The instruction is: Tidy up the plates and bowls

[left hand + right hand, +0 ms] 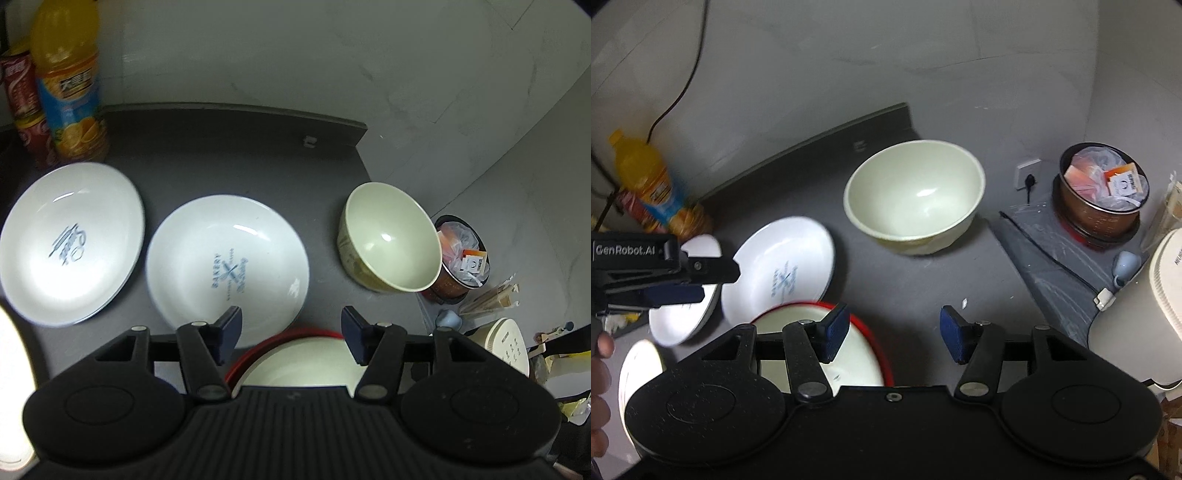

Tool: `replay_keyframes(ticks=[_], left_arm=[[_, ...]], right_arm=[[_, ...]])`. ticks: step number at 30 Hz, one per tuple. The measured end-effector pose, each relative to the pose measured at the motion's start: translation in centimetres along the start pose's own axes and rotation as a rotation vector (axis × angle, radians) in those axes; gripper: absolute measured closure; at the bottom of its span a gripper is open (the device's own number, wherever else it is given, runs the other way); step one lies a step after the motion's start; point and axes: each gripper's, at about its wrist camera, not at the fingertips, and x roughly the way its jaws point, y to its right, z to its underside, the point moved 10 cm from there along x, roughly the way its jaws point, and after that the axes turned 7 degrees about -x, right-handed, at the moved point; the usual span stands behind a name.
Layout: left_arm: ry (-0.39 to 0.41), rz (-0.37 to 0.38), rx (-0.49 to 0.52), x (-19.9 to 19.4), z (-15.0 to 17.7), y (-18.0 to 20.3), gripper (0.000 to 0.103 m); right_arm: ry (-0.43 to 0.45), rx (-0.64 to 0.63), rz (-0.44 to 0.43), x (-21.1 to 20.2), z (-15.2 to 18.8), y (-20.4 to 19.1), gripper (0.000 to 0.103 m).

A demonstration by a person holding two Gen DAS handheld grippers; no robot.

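Far left of my counter [258, 155]: orange juice bottle [68, 81] beside red can [26, 110]. Right, below: lined bin [1102, 192], wall socket [1028, 173], white appliance [1145, 295].

We see the red-rimmed bowl [295, 354] half hidden behind the left gripper's [291, 328] body. Far-left plate [70, 240] blurred, lettering unreadable. The pale disc [639, 373] beside the right gripper [894, 332] stays unidentifiable.
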Motion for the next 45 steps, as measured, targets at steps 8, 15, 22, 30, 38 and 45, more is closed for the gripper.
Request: replay_keyframes(ticks=[8,15,22,30,38,45], left_arm=[[-0.012,0.006,0.022,2.5,-1.4,2.1,0.045],[-0.041,0.006,0.02,5.7,-2.0,3.5,0.045],[-0.064,0.007,0.01,8.3,-2.7,4.8,0.046],[-0.09,0.01,0.007,11.6,-3.5,6.0,0.046],[-0.137,0.015,-0.011,14.7,-2.9,6.4,0.049],[-0.173,0.022,-0.041,16.8,-2.2,6.3,0.073]], right_arm=[[0.015,0.063,0.019,1.7,-1.7,2.8,0.046],[-0.011,0.11,0.013,4.5,-2.7,4.3,0.046],[-0.018,0.139,-0.001,6.5,-4.1,5.0,0.046],[-0.053,0.175,0.004,9.4,-4.7,6.2,0.046],[-0.107,0.205,0.007,11.9,-4.3,7.2,0.058],[-0.143,0.223,-0.011,13.5,-3.7,7.4,0.08]])
